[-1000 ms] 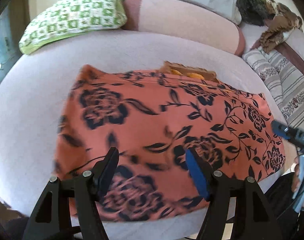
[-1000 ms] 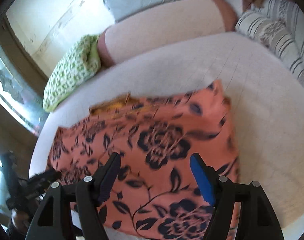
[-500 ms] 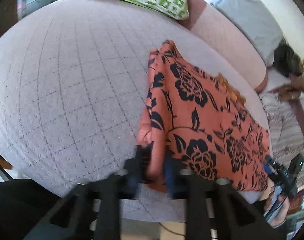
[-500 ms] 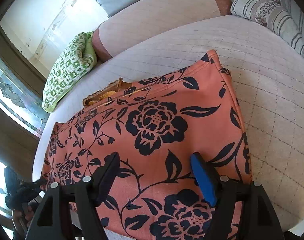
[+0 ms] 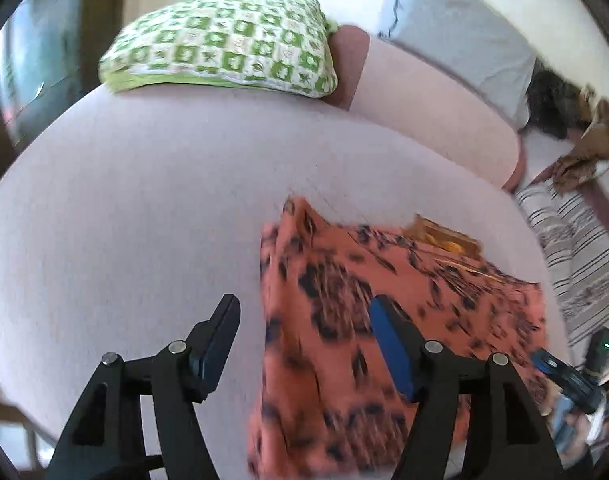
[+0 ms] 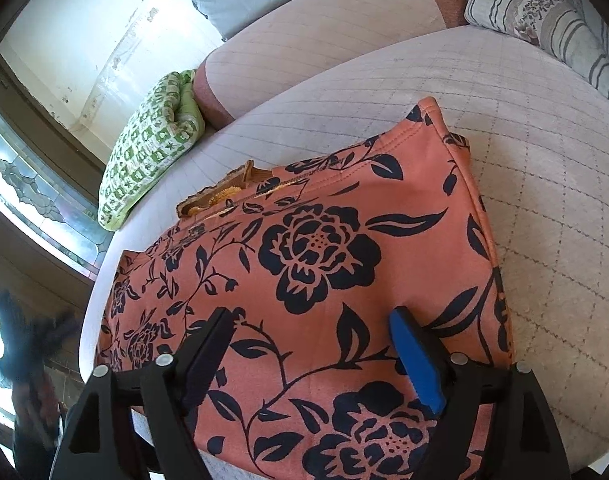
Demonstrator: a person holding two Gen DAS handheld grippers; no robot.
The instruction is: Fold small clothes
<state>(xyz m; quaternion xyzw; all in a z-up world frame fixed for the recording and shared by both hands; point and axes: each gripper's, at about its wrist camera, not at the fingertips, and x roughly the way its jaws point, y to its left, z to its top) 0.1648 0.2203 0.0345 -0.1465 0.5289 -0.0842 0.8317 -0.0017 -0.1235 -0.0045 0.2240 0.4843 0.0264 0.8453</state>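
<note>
My left gripper (image 5: 300, 344) stands released above the near left edge of the garment (image 6: 324, 280). Its jaws have just sprung apart again after a quick pinch, and nothing is caught between them now: the black finger hangs over bare bedspread (image 5: 144, 200) just left of the garment, and the blue pad (image 5: 388, 344) sits over the cloth's left margin. That view is smeared, so I cannot tell whether the pad touches the fabric.

My right gripper (image 6: 312, 344) is also released, its jaws having just widened further. Both fingers hang over the near right part of the garment, spread with printed cloth showing in the gap between them and no fold pinched in them.

The garment is an orange piece with a dark floral print, lying flat on the bedspread toward its near edge. At the garment's far edge a bit of brown and yellow knit (image 6: 220, 192) pokes out from under it.

Beyond the garment, well apart from it, a green checked pillow (image 5: 224, 44) lies at the far left, with a pink bolster (image 5: 432, 116) just to its right and a grey cushion (image 5: 460, 28) behind that. To the garment's right lies a striped cushion (image 6: 544, 12). In the left view my right gripper shows at the garment's near right corner (image 5: 564, 380).
</note>
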